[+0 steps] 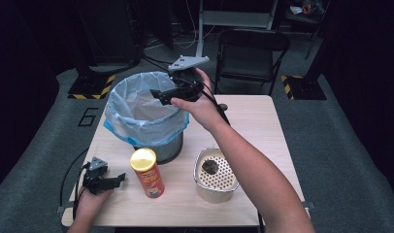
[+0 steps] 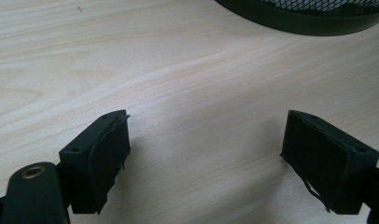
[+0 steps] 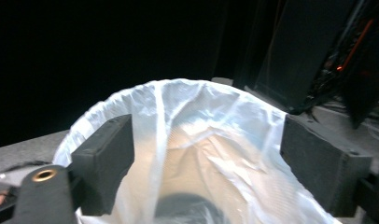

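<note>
High view: right gripper (image 1: 158, 94), jaws apart and empty, hangs over the plastic-lined round mesh bin (image 1: 145, 116). Left gripper (image 1: 118, 178), jaws apart, rests on the pale wooden table (image 1: 263, 121), yellow-lidded red canister (image 1: 147, 173) just beside its tips.

Bright tabletop, dark surroundings, soft slightly blurry frames

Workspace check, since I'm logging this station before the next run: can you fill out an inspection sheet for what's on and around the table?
Surface: light wood table, bare patches clean.
Job's things: mesh bin with a pale blue liner; red snack can with gold lid, upright; perforated metal container holding a dark lump.
Clutter: nothing seen.
Grippers: left hand-held gripper low over the table's near-left corner, jaws apart, empty; right hand-held gripper over the bin's mouth, jaws apart, empty.
Cables: black cable trailing off the left edge.
Surroundings: folding chair behind the table; grey floor, hazard-striped bases.
</note>
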A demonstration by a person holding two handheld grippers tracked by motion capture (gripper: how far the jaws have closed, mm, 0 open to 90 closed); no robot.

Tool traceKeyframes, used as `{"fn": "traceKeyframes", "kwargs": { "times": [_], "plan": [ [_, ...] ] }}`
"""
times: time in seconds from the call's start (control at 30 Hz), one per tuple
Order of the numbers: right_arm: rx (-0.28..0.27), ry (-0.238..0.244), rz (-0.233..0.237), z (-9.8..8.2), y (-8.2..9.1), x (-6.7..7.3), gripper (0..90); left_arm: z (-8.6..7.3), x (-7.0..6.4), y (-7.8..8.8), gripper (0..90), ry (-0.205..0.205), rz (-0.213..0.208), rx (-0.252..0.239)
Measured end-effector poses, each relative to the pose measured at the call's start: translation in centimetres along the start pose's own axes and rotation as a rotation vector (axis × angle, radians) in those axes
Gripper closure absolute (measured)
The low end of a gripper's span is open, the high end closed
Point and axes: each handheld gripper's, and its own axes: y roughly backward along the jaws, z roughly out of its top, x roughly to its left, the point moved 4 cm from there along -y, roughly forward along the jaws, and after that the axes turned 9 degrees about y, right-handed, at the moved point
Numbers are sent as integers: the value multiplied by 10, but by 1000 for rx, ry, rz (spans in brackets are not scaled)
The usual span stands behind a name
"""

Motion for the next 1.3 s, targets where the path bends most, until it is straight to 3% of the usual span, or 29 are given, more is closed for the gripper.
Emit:
{"fn": "traceKeyframes", "kwargs": {
  "times": [0.1,0.27,0.37,0.5,0.73,0.9,1.03,1.13,1.17,1.27,1.3],
  "plan": [
    [-17,-5,-7,-7,14,-4,187,0,-2,3,146,7,-11,10],
    [-20,5,-41,-21,38,-12,198,6,-8,13,146,31,-52,-25],
    [-16,0,-79,-32,54,-19,215,9,-12,21,164,13,-64,-13],
    [-4,-3,-104,-46,68,-23,224,19,-20,32,181,-13,-78,-41],
    [9,-4,-119,-69,89,-25,242,32,-35,52,163,-41,-132,-54],
    [22,-17,-136,-86,104,-27,242,32,-50,67,129,-70,-191,-64],
    [34,-21,-142,-102,115,-25,241,29,-68,76,119,-134,-256,-69],
    [46,-21,-146,-115,122,-23,241,25,-84,78,115,-151,-301,-68],
    [52,-20,-149,-119,124,-22,241,25,-88,79,115,-180,-322,-57],
    [69,-23,-158,-129,129,-23,240,24,-102,79,115,-174,-377,-64],
    [71,-31,-162,-132,132,-23,240,25,-105,79,115,-193,-388,-66]
  ]
}}
